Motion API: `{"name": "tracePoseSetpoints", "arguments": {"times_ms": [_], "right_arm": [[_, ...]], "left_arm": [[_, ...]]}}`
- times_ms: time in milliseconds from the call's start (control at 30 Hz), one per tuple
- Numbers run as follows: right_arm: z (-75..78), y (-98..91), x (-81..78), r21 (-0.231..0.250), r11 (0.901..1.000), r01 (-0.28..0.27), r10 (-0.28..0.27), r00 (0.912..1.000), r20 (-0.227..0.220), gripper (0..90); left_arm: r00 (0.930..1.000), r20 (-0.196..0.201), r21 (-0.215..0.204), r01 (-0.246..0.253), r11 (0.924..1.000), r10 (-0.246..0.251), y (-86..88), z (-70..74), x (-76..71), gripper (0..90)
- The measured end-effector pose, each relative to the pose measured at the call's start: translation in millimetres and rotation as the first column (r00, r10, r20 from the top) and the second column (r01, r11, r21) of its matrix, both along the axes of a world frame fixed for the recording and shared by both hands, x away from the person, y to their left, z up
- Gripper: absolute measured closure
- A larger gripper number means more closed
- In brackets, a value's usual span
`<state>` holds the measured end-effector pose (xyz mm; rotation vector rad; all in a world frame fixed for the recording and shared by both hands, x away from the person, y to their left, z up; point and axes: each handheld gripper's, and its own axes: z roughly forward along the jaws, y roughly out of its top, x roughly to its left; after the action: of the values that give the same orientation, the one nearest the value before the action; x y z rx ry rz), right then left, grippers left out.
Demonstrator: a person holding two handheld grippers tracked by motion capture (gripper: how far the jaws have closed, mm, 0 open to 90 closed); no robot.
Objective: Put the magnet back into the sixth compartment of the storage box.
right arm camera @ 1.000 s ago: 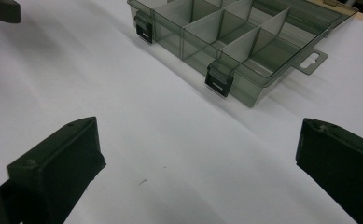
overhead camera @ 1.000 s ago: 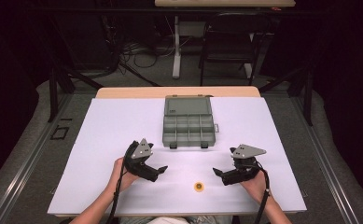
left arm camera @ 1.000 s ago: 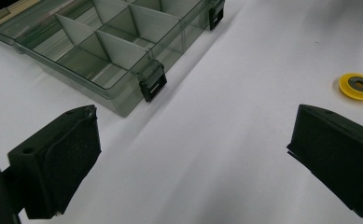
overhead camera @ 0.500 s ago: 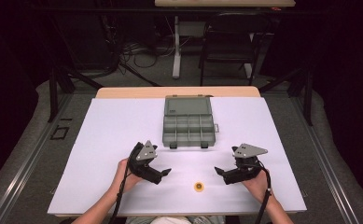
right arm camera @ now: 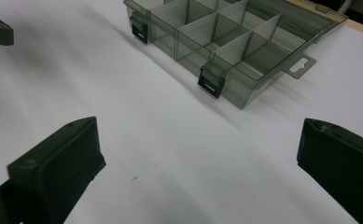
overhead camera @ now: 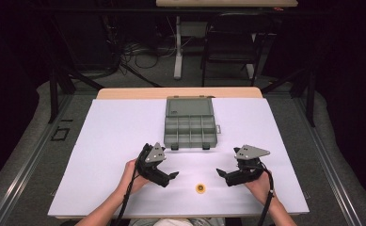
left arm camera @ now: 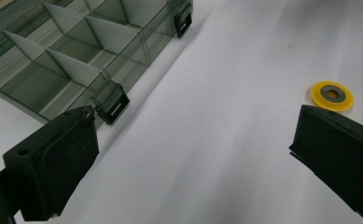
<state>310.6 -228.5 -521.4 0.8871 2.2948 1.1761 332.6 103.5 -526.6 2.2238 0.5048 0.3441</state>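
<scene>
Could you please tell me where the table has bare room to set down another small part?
The white table cover is bare to the left of the open organizer box and, equally, between the box and the right edge. The near middle is crowded: the yellow ring lies between the left tool and the right tool, both open.

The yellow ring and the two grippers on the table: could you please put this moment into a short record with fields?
surface: white table top
yellow ring: flat on the table, near the front edge, between the two grippers, touched by neither
organiser box: grey, see-through, lid open, the compartments in view empty, beyond the ring
left gripper: open, holds nothing, points toward the ring
right gripper: open, holds nothing, faces the box
nearest to the ring: about equal, too close to call
</scene>
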Motion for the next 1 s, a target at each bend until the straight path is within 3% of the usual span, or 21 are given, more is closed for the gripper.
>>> {"name": "tracePoseSetpoints", "arguments": {"times_ms": [367,1000], "right_arm": [[1.2,-2.0,-0.6,0.003,1.0,-0.007,0.007,1.0,0.004,0.0],[0.6,3.3,3.9,-0.011,0.9996,-0.026,0.026,0.9997,0.004,0.0]], "left_arm": [[0.9992,0.003,0.033,0.041,0.9986,-0.041,-14.1,1.2,-4.5,0.4],[0.9921,-0.039,0.056,0.121,0.9911,-0.119,-40.2,-3.4,-14.9,0.2]]}}
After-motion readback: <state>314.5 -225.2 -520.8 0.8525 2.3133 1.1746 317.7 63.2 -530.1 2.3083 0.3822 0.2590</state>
